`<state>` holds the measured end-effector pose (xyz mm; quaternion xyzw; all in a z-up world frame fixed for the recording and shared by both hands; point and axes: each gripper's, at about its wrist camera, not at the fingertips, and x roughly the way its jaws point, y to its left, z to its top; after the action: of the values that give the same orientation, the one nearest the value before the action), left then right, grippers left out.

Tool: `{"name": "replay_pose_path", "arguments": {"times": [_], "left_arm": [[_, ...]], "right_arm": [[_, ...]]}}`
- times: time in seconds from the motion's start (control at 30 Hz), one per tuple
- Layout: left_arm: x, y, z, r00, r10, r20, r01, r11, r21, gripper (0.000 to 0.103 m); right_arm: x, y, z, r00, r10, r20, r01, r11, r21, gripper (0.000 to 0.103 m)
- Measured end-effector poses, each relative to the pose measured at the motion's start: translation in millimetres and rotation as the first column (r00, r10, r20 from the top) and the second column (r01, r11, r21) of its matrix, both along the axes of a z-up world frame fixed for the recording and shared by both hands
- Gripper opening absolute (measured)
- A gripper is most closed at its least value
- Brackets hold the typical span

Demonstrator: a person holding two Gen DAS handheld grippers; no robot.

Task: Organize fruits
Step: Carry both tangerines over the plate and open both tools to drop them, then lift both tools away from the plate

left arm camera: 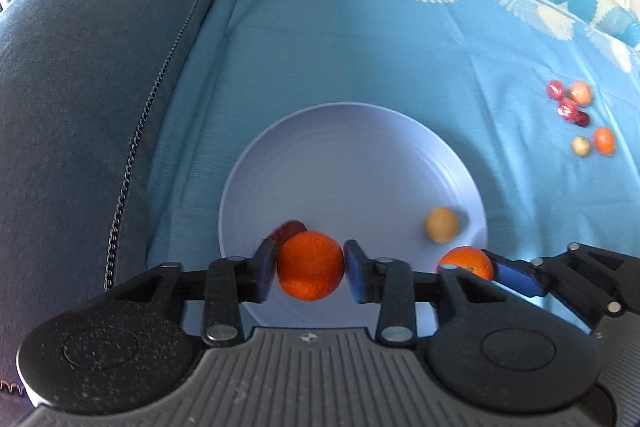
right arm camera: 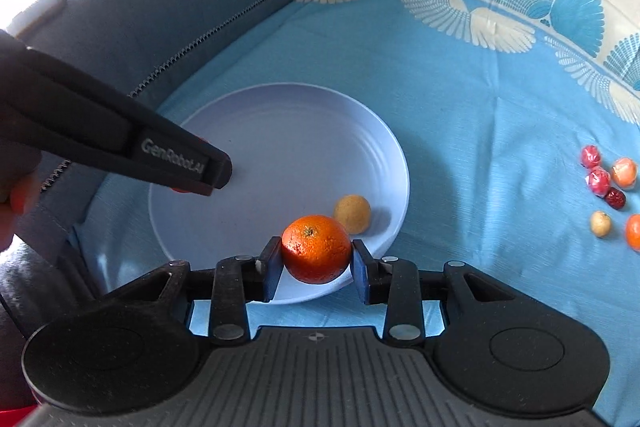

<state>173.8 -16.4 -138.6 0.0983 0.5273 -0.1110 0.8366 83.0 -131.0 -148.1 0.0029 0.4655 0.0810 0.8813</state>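
1. Left wrist view:
   - Oranges are gripped in both tongs over the near rim of the pale plate (left arm camera: 352,147), which I judge is where the fruit is being gathered.
   - The left gripper (left arm camera: 310,267) is clenched on an orange (left arm camera: 310,265), its blue pads touching both sides, at 6 o'clock of the plate.
   - Behind that orange a dark red fruit (left arm camera: 289,231) shows only partly; I cannot tell whether it lies on the plate.
   - A small tan fruit (left arm camera: 441,225) lies in the plate at about 4 o'clock.
   - The right gripper enters from 4 o'clock, with a second orange (left arm camera: 468,263) against its blue pad.
   - Loose fruits (left arm camera: 576,115) wait on the blue cloth (left arm camera: 360,47) at 2 o'clock, well apart from the plate.

2. Right wrist view:
   - The right gripper (right arm camera: 316,261) is clamped on its orange (right arm camera: 316,254), stem up, just over the plate's rim at 5 o'clock and just beside the tan fruit.
   - The left gripper reaches in from 9 o'clock, angled down over the plate; its orange is mostly hidden.
   - Both tools point forward and slightly down, low over the plate, so a release looks close.
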Motion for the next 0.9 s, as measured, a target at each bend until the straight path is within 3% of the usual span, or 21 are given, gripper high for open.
{"name": "replay_pose_path", "arguments": {"times": [0.03,0.07,0.1,0.17,0.3,0.6,0.9], "left_arm": [[0.9,-0.6,2.3,1.000,0.001,0.020,-0.001,1.000,0.001,0.082],[0.1,-0.2,7.2,0.999,0.006,0.053,-0.006,1.000,-0.005,0.099],[-1.7,0.4,13.6,0.996,0.014,0.090,-0.013,1.000,-0.011,0.103],[-7.4,1.9,25.8,0.990,0.016,0.139,-0.015,1.000,-0.012,0.103],[-23.9,12.3,43.1,0.988,0.024,0.150,-0.026,1.000,0.016,0.103],[-101.5,42.9,73.7,0.990,0.119,0.082,-0.118,0.993,-0.019,0.103],[-161.1,43.6,104.7,0.980,0.121,0.158,-0.120,0.993,-0.012,0.103]], "right_arm": [[3.0,0.3,-0.4,1.000,-0.001,-0.001,0.001,1.000,-0.004,0.040],[6.1,0.1,1.3,1.000,0.001,0.006,-0.001,1.000,-0.007,0.052],[8.4,-0.1,4.4,1.000,0.004,0.021,-0.004,1.000,-0.011,0.068],[6.8,-1.1,13.6,0.998,0.003,0.064,-0.001,0.999,-0.036,0.086],[-11.3,-5.7,33.6,0.995,0.005,0.098,0.000,0.999,-0.050,0.093],[-87.7,-15.1,73.6,0.994,-0.031,0.106,0.031,1.000,0.001,0.101],[-142.2,-13.3,109.3,0.971,-0.046,0.234,0.058,0.997,-0.043,0.102]]}}
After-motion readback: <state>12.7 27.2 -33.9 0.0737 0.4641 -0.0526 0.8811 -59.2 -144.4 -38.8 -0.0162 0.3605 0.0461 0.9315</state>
